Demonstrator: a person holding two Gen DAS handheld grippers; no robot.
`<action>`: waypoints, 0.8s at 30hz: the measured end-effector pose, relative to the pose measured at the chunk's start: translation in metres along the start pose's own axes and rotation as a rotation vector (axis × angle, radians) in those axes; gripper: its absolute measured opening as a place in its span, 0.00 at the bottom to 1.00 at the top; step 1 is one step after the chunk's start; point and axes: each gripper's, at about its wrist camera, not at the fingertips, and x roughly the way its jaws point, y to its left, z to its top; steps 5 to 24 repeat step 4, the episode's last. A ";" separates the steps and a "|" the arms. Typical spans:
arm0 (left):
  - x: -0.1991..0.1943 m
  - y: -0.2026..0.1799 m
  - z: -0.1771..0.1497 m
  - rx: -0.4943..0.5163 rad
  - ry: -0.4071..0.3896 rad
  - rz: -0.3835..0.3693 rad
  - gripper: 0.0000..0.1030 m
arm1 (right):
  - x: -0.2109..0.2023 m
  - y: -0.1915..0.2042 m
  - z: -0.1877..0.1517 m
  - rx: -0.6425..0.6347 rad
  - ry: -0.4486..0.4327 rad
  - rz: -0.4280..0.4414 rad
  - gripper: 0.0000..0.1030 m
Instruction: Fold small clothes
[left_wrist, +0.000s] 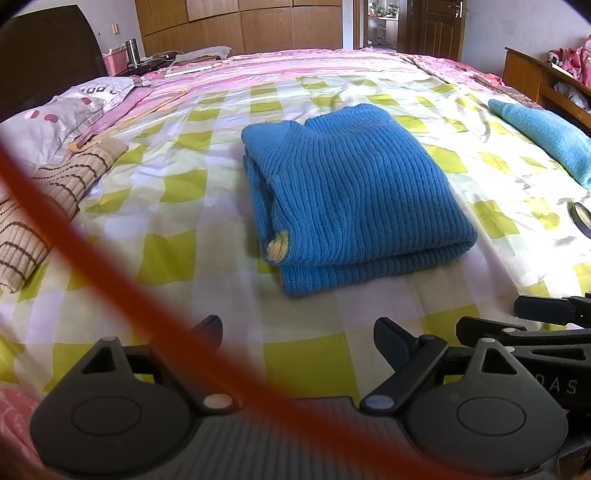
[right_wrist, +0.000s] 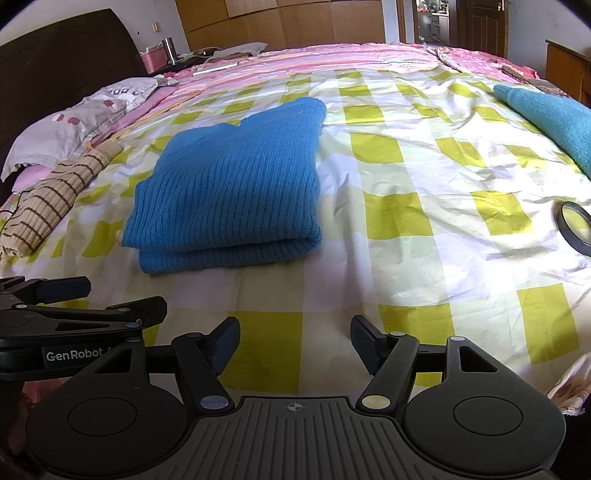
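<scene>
A blue knit sweater (left_wrist: 351, 192) lies folded into a neat rectangle on the yellow-checked bed sheet (left_wrist: 184, 221); it also shows in the right wrist view (right_wrist: 232, 188). My left gripper (left_wrist: 297, 338) is open and empty, pulled back short of the sweater's near edge. My right gripper (right_wrist: 295, 339) is open and empty, to the right of the sweater's near edge. Each gripper shows at the edge of the other's view. A blurred red cord (left_wrist: 110, 280) crosses the left wrist view.
A beige striped garment (left_wrist: 44, 206) lies at the left, a teal folded garment (right_wrist: 554, 118) at the far right. A round magnifying glass (right_wrist: 576, 227) lies on the sheet at the right. Pillows (left_wrist: 62, 118) and a headboard are at the far left.
</scene>
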 end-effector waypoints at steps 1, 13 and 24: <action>0.000 0.000 0.000 0.000 0.000 0.001 0.91 | 0.000 0.000 0.000 0.000 0.000 0.000 0.65; -0.001 0.000 0.000 0.002 -0.002 0.006 0.91 | 0.000 0.000 0.000 0.000 0.000 0.000 0.66; -0.001 0.000 0.000 0.002 -0.002 0.006 0.91 | 0.000 0.000 0.000 0.000 0.000 0.000 0.66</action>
